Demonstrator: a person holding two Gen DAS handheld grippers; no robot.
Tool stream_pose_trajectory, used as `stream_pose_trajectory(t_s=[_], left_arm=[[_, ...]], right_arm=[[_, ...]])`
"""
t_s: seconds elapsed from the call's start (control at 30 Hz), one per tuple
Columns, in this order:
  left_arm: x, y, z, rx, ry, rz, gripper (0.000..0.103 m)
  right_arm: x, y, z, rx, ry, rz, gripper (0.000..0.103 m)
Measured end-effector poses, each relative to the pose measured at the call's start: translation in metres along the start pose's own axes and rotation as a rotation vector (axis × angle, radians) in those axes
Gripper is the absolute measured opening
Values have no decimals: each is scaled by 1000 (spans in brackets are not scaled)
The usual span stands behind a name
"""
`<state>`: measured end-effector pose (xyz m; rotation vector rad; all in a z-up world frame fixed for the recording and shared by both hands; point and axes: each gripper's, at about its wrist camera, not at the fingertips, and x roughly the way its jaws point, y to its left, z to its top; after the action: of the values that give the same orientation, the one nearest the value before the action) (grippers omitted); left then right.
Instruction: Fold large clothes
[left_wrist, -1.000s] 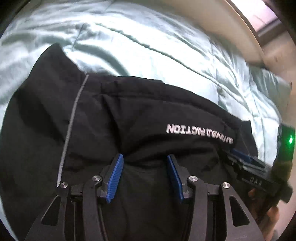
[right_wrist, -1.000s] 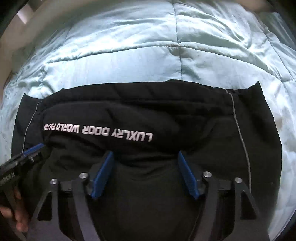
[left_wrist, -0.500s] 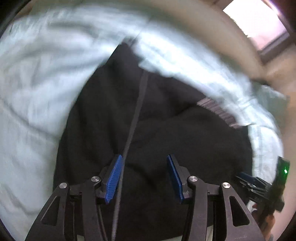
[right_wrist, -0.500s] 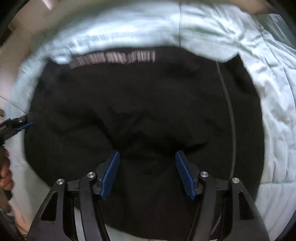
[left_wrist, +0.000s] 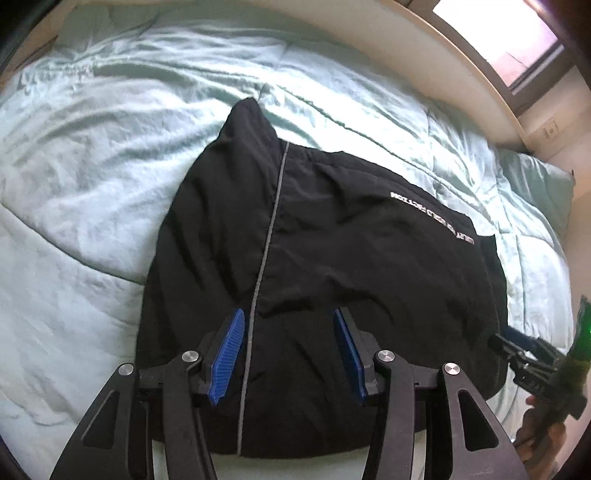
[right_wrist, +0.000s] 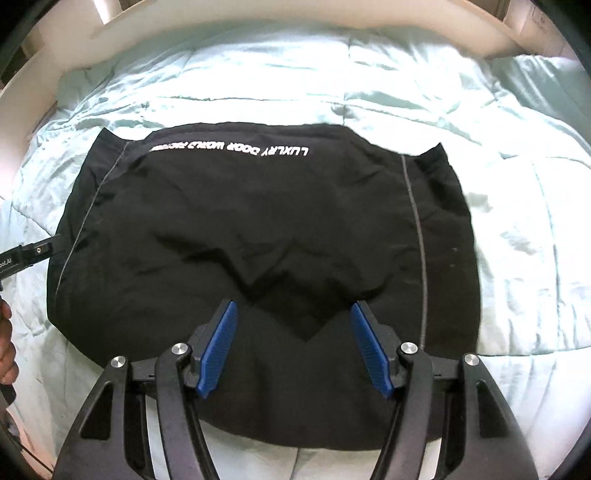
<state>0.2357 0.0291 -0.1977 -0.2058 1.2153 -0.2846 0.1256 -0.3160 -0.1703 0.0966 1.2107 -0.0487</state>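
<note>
A black garment (left_wrist: 351, 266) with grey piping and white lettering lies folded into a compact block on the pale green quilt (left_wrist: 92, 166); it also shows in the right wrist view (right_wrist: 258, 229). My left gripper (left_wrist: 288, 350) is open and empty, above the garment's near left part. My right gripper (right_wrist: 295, 343) is open and empty, above the garment's near edge. The right gripper also shows at the right edge of the left wrist view (left_wrist: 532, 358). The left gripper's tip shows at the left edge of the right wrist view (right_wrist: 33, 253).
The quilt (right_wrist: 517, 221) covers the bed around the garment. A pillow (left_wrist: 535, 184) lies at the far right. A beige bed frame (right_wrist: 258, 14) runs along the far side, with a window (left_wrist: 498, 40) beyond it.
Both grippers have pulled back and up from the garment, so more of the bed is in view. The lettered edge now lies farther from the fingers. Both grippers stay open.
</note>
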Motion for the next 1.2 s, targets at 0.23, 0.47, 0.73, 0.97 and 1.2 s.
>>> stream_pose_trajectory(t_s=[0.23,0.47,0.73,0.97,1.2], left_arm=[[-34,-11,-4,82,-34,-59,52],[-49,6,0,22,-14,-127,60],[-47,42,15,-7,-52,-27,60],[-12,59,31,24,11,-31,60],[35,77,46,-29,49,-80,60]], right_arm=[[-27,-17,-5,40,-27,3,69],[-47,-52,-12,102,-71,12,71],[-57,-129,-11,248,-150,199,89],[-10,-176,9,302,-86,164,92],[55,-177,17,272,15,144,92]])
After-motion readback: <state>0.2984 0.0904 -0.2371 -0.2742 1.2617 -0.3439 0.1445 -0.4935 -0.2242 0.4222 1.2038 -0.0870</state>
